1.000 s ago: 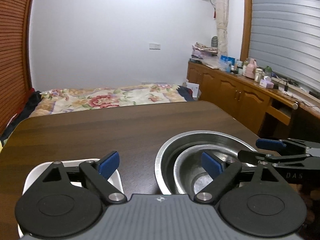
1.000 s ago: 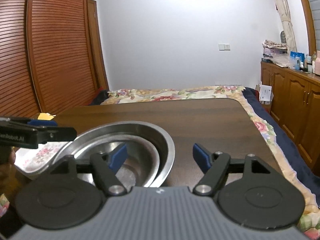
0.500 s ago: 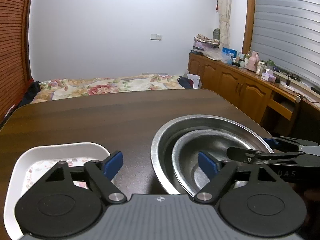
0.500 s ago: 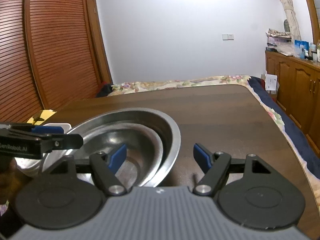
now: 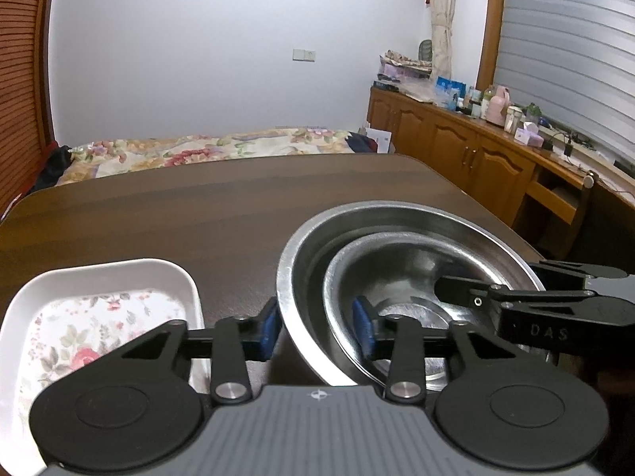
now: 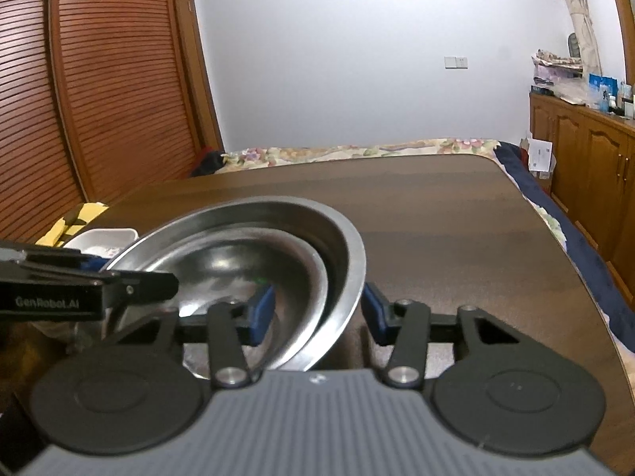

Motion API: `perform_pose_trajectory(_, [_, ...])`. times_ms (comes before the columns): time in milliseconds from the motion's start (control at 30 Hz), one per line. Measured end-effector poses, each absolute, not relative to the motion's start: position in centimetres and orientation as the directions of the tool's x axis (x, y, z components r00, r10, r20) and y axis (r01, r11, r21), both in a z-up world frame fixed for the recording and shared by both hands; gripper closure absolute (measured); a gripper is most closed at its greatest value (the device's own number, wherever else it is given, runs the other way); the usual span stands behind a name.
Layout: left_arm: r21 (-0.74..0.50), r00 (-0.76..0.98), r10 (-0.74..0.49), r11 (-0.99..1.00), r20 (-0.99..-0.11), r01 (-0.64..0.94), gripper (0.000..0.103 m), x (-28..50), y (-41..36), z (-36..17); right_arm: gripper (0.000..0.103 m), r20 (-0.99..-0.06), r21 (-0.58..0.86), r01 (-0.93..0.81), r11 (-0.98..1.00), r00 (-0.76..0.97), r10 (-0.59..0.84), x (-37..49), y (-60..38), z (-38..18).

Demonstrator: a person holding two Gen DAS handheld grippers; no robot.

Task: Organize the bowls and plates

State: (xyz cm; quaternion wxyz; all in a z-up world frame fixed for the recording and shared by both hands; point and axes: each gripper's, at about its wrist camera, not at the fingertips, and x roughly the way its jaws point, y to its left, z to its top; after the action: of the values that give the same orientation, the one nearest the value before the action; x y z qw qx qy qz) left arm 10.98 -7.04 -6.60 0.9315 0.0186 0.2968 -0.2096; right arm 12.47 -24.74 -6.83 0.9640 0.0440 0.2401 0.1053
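Both your grippers straddle opposite rims of the nested steel bowls on the table: left gripper and right gripper sit narrowed around both walls, not visibly clamped.

The left claw straddles the near wall of the big steel bowl, and its body hides the bowl's near rim and base, so I cannot tell whether the pads truly pinch the metal. The smaller bowl nested inside is likewise covered along its near side, partly by the right claw's arm reaching in from the right. Left of that claw, the white floral dish runs off the picture's edge and under the claw's disc. From the right claw, the dish is mostly behind the bowl, and the bottles on the sideboard are too small to read.
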Motion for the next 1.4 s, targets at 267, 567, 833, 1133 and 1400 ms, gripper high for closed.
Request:
perform_pose_trajectory(267, [-0.093, 0.734, -0.377, 0.913, -0.564, 0.397, 0.072, 10.8, -7.5, -6.6, 0.074, -0.458, 0.139, -0.171, 0.975, 0.862, 0.217, 12.4, -24.5, -6.8])
perform_pose_trajectory(567, [-0.132, 0.728, -0.390, 0.913, -0.564, 0.387, 0.072, 10.9, -6.9, -5.7, 0.074, -0.450, 0.165, -0.140, 0.976, 0.870, 0.200, 12.1, -24.1, -6.0])
perform_pose_trajectory(833, [-0.149, 0.748, -0.400, 0.912, -0.530, 0.382, 0.072, 10.7, -5.4, -4.0, 0.075, -0.431, 0.188, -0.147, 0.971, 0.876, 0.216, 12.3, -23.4, -4.4])
perform_pose_trajectory(1133, [-0.163, 0.782, -0.379, 0.924, -0.494, 0.345, 0.072, 9.8, -2.1, -2.6, 0.075, -0.413, 0.176, -0.194, 0.965, 0.875, 0.251, 12.5, -21.0, -3.3])
perform_pose_trajectory(1400, [-0.163, 0.815, -0.327, 0.945, -0.479, 0.283, 0.072, 9.2, 1.7, -1.4, 0.074, -0.422, 0.180, -0.261, 0.948, 0.850, 0.314, 13.4, -17.5, -2.9])
